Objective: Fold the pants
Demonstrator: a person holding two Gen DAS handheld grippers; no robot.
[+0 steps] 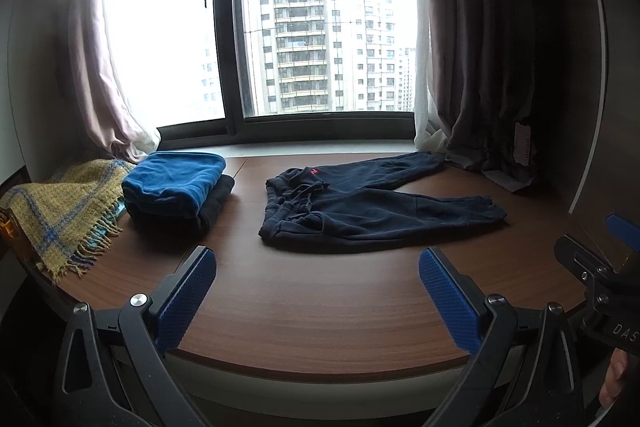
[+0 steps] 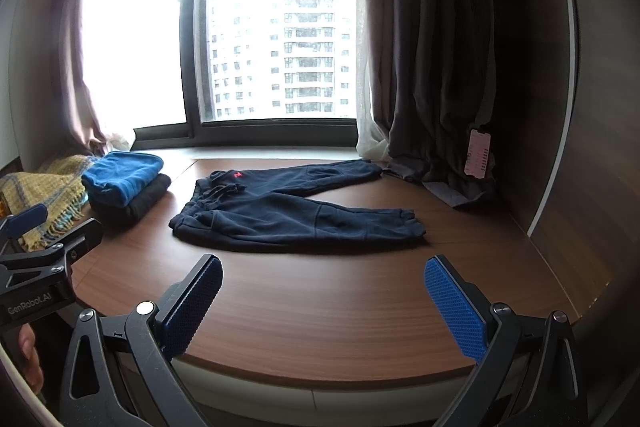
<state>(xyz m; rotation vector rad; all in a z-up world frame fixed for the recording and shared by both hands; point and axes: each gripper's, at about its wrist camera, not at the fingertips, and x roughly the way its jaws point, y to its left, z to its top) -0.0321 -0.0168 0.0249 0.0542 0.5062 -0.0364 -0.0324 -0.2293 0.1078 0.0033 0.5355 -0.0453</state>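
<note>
Dark navy pants lie spread flat on the wooden platform, waistband with drawstring to the left, both legs pointing right and splayed apart. They also show in the right wrist view. My left gripper is open and empty, held above the platform's front edge, short of the pants. My right gripper is open and empty, likewise near the front edge. Each gripper shows at the edge of the other's view.
A folded blue garment on a black one sits left of the pants, beside a yellow plaid blanket. Curtains hang at both sides of the window; the right curtain pools on the platform near the pant legs.
</note>
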